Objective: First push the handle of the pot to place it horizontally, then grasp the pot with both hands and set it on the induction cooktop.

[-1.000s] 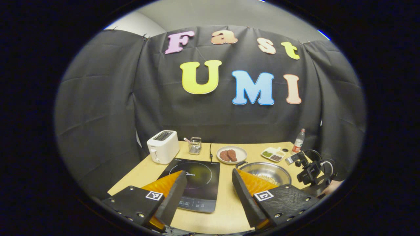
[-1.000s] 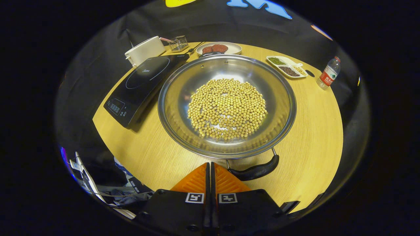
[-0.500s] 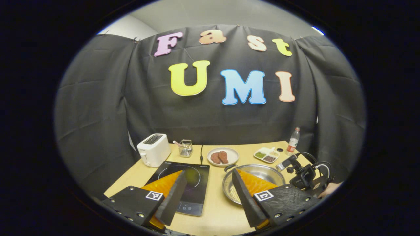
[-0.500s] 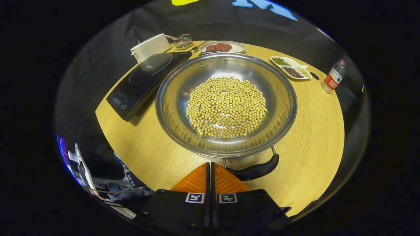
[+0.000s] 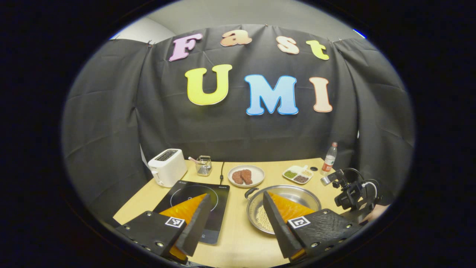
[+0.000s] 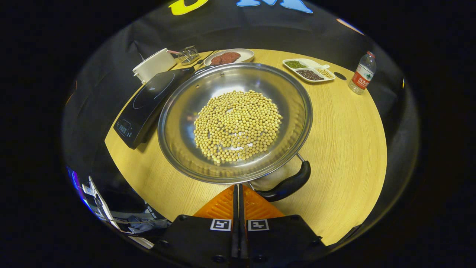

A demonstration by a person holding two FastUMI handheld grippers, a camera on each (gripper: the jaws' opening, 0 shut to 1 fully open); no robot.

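Note:
A steel pot (image 6: pixel 178 123) holding soybeans (image 6: pixel 238 124) sits on the wooden table (image 6: pixel 346 123). Its near black handle (image 6: pixel 288 184) points toward the lower right. The far handle (image 6: pixel 202 69) lies beside the black induction cooktop (image 6: pixel 148 98). My right gripper (image 6: pixel 238 186) is shut, with its tips against the pot's near rim at the left end of that handle. In the left gripper view, my left gripper (image 5: pixel 236 194) hangs open above the table's front, between the cooktop (image 5: pixel 187 190) and the pot (image 5: pixel 301 191). The right gripper (image 5: pixel 349 193) shows beyond the pot there.
A white toaster (image 6: pixel 154 69) and a wire basket (image 6: pixel 187 55) stand behind the cooktop. A plate of meat (image 6: pixel 228 56), a divided dish of beans (image 6: pixel 308 69) and a water bottle (image 6: pixel 362 72) line the back of the table. The table's front edge is near my right gripper.
The pot has turned and slid a little left, its near handle swinging right and upward past my shut right gripper. My left gripper has drawn back, still open.

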